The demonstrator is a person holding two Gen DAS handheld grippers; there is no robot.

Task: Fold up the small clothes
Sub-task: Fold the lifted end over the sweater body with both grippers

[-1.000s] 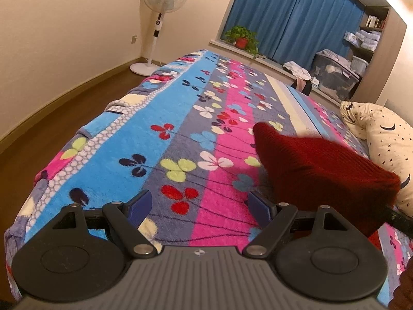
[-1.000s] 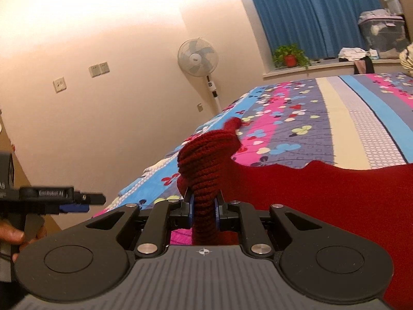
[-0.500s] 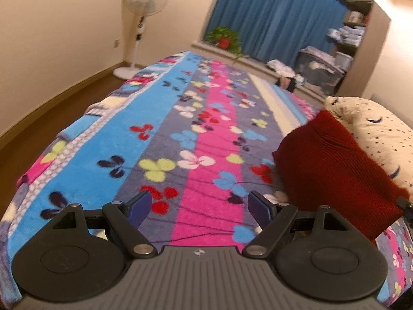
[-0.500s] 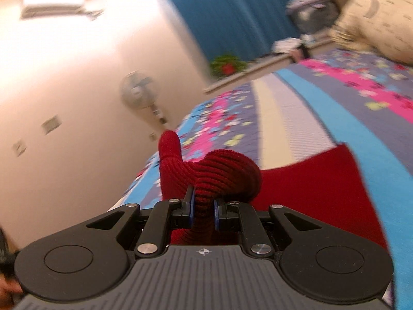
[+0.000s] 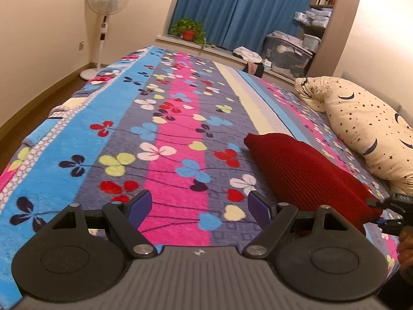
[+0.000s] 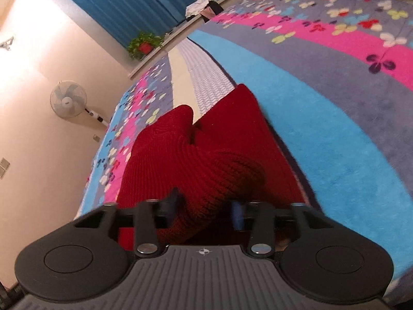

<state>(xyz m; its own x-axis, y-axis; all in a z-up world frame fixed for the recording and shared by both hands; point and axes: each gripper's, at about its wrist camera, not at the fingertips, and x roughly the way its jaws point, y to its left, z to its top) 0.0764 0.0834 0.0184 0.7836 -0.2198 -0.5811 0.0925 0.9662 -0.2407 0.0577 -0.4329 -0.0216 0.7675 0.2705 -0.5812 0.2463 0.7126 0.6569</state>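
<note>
A dark red knitted garment [image 5: 304, 173] lies folded on the flowered bed cover [image 5: 178, 134], to the right of my left gripper [image 5: 198, 208]. The left gripper is open and empty, low over the cover. In the right wrist view the same garment [image 6: 206, 160] lies doubled over right in front of my right gripper [image 6: 205, 211]. Its jaws stand apart with a thick fold of the knit lying between them. The right gripper's tip also shows at the garment's near corner in the left wrist view [image 5: 387, 218].
A cream pillow with moons and stars [image 5: 366, 126] lies at the bed's right side. A standing fan [image 5: 105, 7], a potted plant [image 5: 188, 29] on the sill, blue curtains and storage boxes [image 5: 286, 51] stand beyond the bed. Wooden floor lies left of the bed.
The right gripper swung the lifted red fold down onto the garment and its jaws opened. The garment now lies flatter on the bed. The left gripper stayed open and shifted slightly.
</note>
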